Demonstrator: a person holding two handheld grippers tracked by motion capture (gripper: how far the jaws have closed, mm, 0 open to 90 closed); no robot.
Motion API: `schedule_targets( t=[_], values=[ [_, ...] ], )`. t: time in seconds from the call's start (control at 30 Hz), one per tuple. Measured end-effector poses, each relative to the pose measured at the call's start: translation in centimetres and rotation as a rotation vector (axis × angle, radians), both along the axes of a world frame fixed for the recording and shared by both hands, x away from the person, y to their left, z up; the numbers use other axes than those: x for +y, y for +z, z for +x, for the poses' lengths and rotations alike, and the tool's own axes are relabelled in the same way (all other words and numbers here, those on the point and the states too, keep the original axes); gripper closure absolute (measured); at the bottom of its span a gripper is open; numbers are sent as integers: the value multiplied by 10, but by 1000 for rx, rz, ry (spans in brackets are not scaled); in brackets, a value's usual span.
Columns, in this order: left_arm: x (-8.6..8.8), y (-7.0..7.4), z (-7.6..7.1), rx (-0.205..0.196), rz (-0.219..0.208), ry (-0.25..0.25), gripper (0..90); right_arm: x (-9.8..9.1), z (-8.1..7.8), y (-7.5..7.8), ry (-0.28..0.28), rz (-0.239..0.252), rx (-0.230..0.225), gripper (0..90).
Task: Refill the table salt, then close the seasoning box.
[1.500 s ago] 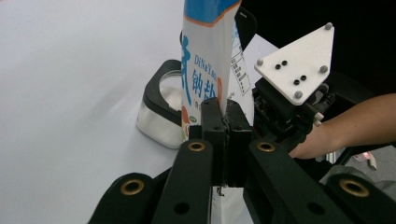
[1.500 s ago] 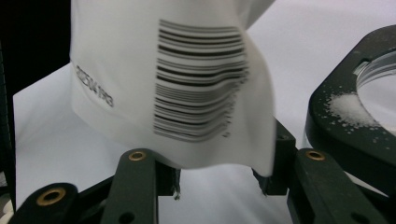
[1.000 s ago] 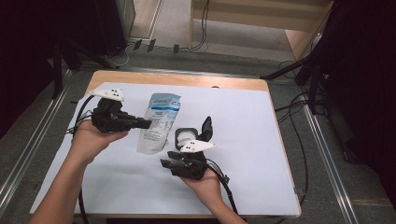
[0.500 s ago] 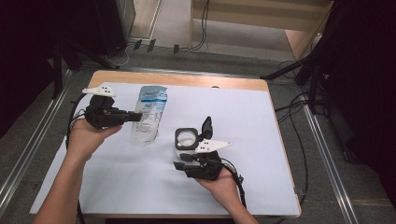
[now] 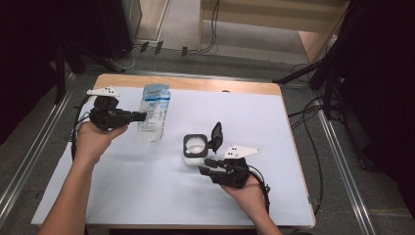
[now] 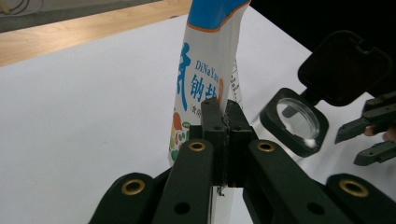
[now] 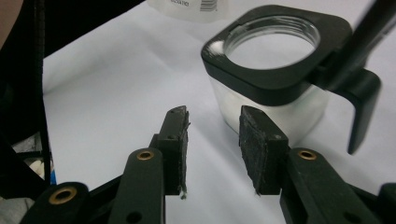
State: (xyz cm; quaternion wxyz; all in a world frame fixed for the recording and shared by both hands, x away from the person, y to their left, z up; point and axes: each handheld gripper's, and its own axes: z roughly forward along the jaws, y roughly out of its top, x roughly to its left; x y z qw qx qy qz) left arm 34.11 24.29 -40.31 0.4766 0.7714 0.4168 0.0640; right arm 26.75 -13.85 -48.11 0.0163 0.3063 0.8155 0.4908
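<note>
The left gripper (image 6: 223, 140) clamps a glossy printed pouch (image 5: 152, 110) near the table's far left. The right gripper (image 7: 212, 140), empty, has been closing just beside a squarish clear jar (image 5: 195, 150), black lid up, apparently hinged.

A clear plastic pouch (image 5: 152, 113) had a blue top band edged in orange, with blue and orange lettering and a small multicoloured picture on its white front. The container (image 5: 195, 149) was clear with a black square collar and a black flip lid (image 5: 216, 135). Both the left gripper (image 5: 141, 116) and the right gripper (image 5: 204, 166) were black with brass-coloured rivets, each carrying a white plate dotted with black. The table (image 5: 147, 196) was covered in plain white, showing a light wood edge at the far side.
</note>
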Motion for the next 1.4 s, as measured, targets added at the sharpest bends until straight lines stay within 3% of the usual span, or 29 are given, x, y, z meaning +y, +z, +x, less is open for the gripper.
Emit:
schedule_targets(
  t=[0.43, 0.73, 0.83, 0.9, 1.4],
  values=[
    [5, -9, 20, -15, 20, 52, 900, -16, 2, -1, -47, 4, -1, 640],
    [13, -29, 41, -40, 46, 111, 900, -38, 5, -3, -131, 14, 21, 635],
    [15, -35, 45, -30, 45, 118, 900, -44, 6, -3, -152, 13, 21, 636],
    [17, -38, 45, -18, 22, 120, 900, -46, 7, -3, -163, 10, 18, 636],
    [24, -45, 22, 6, 23, 95, 900, -55, 17, -7, -209, 5, 15, 650]
  ],
)
